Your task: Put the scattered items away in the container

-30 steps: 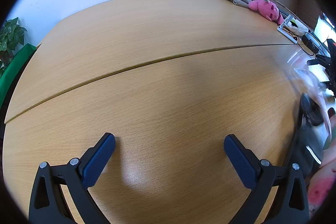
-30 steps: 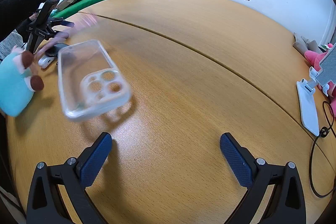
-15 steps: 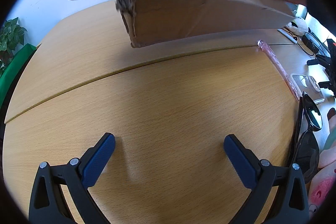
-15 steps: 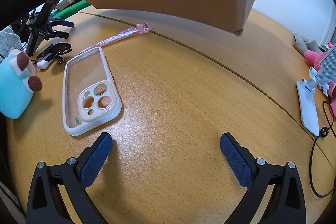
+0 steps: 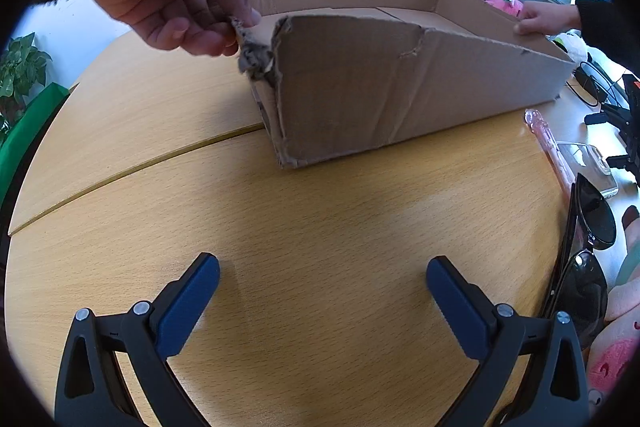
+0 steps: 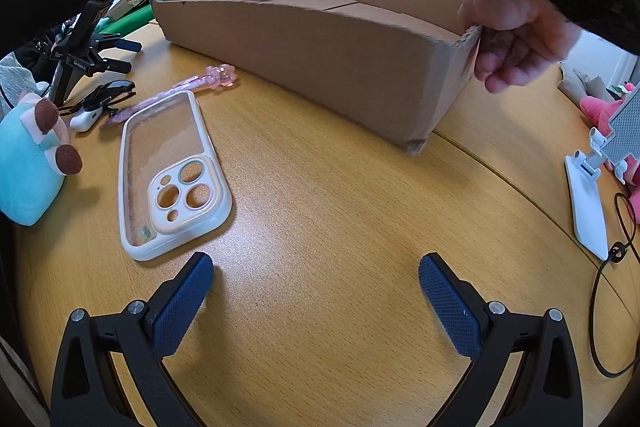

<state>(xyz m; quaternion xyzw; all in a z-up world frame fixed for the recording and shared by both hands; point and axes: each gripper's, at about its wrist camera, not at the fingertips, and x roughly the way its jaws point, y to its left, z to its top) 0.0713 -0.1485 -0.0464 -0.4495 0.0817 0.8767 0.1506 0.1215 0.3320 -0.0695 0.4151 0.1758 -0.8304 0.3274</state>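
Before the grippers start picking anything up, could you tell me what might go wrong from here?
1. Two bare hands hold the cardboard box at its corners; a gripper moving toward it could bump them.
2. The clear phone case lies flat on the table, so the open right gripper may slip off its thin rim.
3. The sunglasses sit at the left view's edge beside the pink pen, where a pinch could catch both.

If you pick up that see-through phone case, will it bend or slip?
The phone case looks like a thin, hollow shell, so it is probably light and a bit bendy. Its glossy surface may be slippery. It lies flat on the table, so it shouldn't roll.
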